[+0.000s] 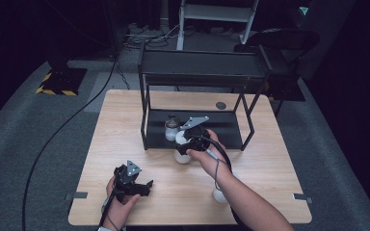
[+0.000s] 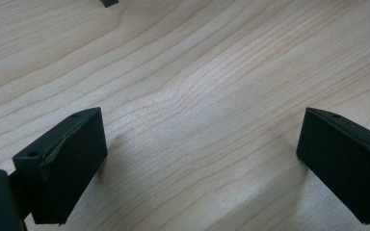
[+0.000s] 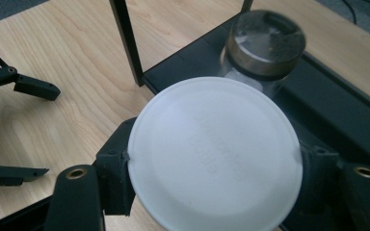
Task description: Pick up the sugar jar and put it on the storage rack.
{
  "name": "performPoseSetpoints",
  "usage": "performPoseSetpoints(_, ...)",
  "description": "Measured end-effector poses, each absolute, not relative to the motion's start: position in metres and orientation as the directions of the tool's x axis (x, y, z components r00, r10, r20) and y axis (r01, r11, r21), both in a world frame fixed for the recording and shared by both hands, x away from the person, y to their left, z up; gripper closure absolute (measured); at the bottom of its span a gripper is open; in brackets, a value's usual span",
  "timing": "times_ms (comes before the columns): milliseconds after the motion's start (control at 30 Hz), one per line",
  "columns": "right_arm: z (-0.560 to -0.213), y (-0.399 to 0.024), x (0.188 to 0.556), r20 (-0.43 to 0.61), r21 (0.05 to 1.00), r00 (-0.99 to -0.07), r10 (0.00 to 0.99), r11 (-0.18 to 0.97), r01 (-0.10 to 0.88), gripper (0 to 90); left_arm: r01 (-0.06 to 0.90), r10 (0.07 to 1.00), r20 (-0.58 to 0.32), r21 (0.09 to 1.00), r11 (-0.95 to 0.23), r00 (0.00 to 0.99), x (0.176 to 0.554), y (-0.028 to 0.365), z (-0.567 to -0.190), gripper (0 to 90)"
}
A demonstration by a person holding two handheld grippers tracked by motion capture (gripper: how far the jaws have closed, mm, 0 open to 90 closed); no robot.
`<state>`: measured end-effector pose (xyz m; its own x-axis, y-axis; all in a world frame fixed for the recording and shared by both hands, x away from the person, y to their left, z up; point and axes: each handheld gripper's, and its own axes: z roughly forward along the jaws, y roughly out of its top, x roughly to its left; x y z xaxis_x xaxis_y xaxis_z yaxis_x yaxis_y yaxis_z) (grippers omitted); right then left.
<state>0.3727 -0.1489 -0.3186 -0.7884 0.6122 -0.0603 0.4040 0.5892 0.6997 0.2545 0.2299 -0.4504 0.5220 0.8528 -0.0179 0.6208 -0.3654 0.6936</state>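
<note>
Here, white bottle (image 3: 214, 156) seen cap-on from above, clamped at its sides between the jaws of the right gripper (image 3: 215, 179); located at the front edge of the rack (image 1: 147, 118), near table (image 1: 125, 125) centre. Probably light, stiff plastic, smooth and rounded, hence liable to slip or twist; best held across the body below the wide cap, squarely and without crushing. Just behind, glass jar (image 3: 262, 50) with dark lid on the rack's lower shelf: fragile, to be kept clear of. Another white bottle (image 1: 219, 195) near the forearm. Farther out, left gripper (image 2: 202, 154) spread wide, holding nothing, low over bare wood.
</note>
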Motion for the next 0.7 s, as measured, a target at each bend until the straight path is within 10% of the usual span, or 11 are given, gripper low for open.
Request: performPoseSetpoints(700,-0.291,-0.166,0.392,-0.065,0.733,-0.738,0.672,0.533,0.422,33.3,0.621,0.853,-0.018,0.694,-0.365,0.522,0.255,0.23,-0.45,3.6)
